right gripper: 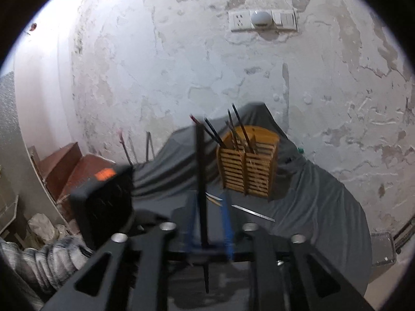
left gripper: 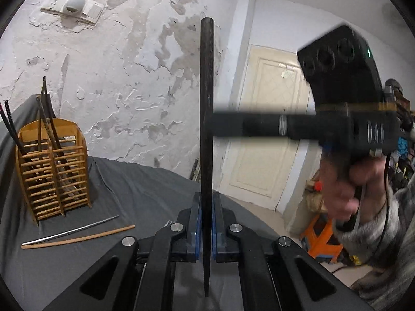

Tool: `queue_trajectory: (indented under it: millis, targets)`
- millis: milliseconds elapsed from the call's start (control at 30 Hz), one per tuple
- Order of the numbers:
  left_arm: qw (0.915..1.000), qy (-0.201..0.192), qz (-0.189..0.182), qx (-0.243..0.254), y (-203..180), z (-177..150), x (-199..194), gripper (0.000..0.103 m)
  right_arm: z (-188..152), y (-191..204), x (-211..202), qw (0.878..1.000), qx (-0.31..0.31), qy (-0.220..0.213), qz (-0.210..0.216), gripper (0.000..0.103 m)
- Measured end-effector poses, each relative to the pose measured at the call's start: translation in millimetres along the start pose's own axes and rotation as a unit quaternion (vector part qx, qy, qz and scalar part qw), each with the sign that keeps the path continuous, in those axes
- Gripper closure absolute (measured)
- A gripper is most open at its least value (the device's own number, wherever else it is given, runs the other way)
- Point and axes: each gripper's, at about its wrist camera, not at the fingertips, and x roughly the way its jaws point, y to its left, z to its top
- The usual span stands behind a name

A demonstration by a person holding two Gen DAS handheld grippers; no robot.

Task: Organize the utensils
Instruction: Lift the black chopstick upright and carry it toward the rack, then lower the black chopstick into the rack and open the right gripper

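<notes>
One long black tapered chopstick is held upright between the blue pads of the left gripper, which is clamped on its lower part; the thick end stands above and the thin tip hangs below the jaws. This near-vertical attitude is judged to suit dropping the stick point-first into the slatted bamboo utensil holder, which stands well apart to the left on the grey cloth-covered table. The holder is split into two compartments, and several dark chopsticks are already leaned inside it. In the right wrist view the same chopstick is seen between the blue pads of the right gripper, but the jaws stand apart with gaps on both sides, so nothing is pressed by them; a handover to the left gripper is the likely reason. Two items lie flat on the cloth just in front of the holder: a thin silver metal chopstick and a curved light wooden stick, both not yet stored.
</notes>
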Motion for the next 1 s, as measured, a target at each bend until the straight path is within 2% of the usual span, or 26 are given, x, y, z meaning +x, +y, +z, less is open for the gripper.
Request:
queue_trajectory:
  millis: [67, 100, 133, 233, 267, 300, 333, 367, 400, 500, 533, 667, 733, 867, 933, 1000]
  targets:
    - [1.0, -0.005, 0.004, -0.002, 0.0, 1.4, -1.8, 0.098, -5.3, 0.2, 7.5, 1.0, 0.005, 0.002, 0.001, 0.072]
    - [1.0, 0.0, 0.001, -0.001, 0.0, 1.8, -0.9, 0.098, -5.7, 0.9, 9.7, 1.0, 0.004, 0.001, -0.002, 0.076]
    - [1.0, 0.001, 0.004, 0.0, -0.4, 2.0, 0.3, 0.097, -6.3, 1.2, 11.7, 1.0, 0.003, -0.003, -0.003, 0.095]
    - [0.9995, 0.003, 0.031, 0.002, -0.1, 2.2, 1.6, 0.093, -3.2, 0.2, 16.1, 1.0, 0.006, -0.01, -0.003, 0.095]
    - [0.9985, 0.002, 0.054, 0.007, -0.2, 2.7, 0.8, 0.089, 0.0, 0.3, 17.0, 1.0, 0.002, -0.014, -0.01, 0.095]
    - [0.9974, 0.0, 0.071, 0.012, 1.0, 2.3, 1.2, 0.066, 3.8, 0.4, 18.1, 1.0, -0.003, -0.016, -0.014, 0.095]
    - [0.9956, -0.009, 0.092, 0.015, 2.5, 2.4, -0.8, 0.026, 9.6, -0.2, 19.1, 1.0, -0.007, -0.019, -0.016, 0.095]
    - [0.9939, -0.022, 0.108, 0.012, 4.9, 2.3, -3.7, 0.007, 17.1, -0.9, 19.9, 0.999, -0.013, -0.023, -0.019, 0.095]
    - [0.9911, -0.045, 0.125, 0.005, 8.6, 2.6, -10.3, 0.0, 26.3, -1.1, 21.8, 0.999, -0.022, -0.027, -0.024, 0.095]
    - [0.9859, -0.067, 0.152, -0.023, 22.3, 6.2, -22.3, 0.0, 59.0, -3.4, 23.9, 0.996, -0.052, -0.056, -0.044, 0.095]
    - [0.9812, -0.069, 0.178, -0.03, 27.5, 7.1, -24.8, 0.0, 72.0, -5.7, 25.2, 0.995, -0.058, -0.07, -0.051, 0.095]
    - [0.9497, -0.043, 0.304, -0.063, 57.2, 5.9, -26.6, 0.0, 118.6, -19.8, 45.4, 0.987, -0.073, -0.119, -0.081, 0.095]
    - [0.9354, -0.03, 0.342, -0.087, 74.1, 3.6, -31.0, 0.0, 133.9, -28.9, 64.8, 0.983, -0.077, -0.133, -0.102, 0.095]
    - [0.9186, -0.039, 0.364, -0.148, 98.0, 1.2, -50.1, 0.0, 151.2, -50.5, 99.2, 0.974, -0.064, -0.163, -0.145, 0.095]
    - [0.9081, -0.037, 0.385, -0.16, 107.5, -0.7, -55.5, 0.0, 155.3, -64.4, 115.2, 0.978, -0.033, -0.156, -0.133, 0.095]
    - [0.892, -0.028, 0.42, -0.165, 115.6, -1.9, -56.1, 0.0, 151.8, -71.6, 127.9, 0.982, -0.02, -0.142, -0.123, 0.095]
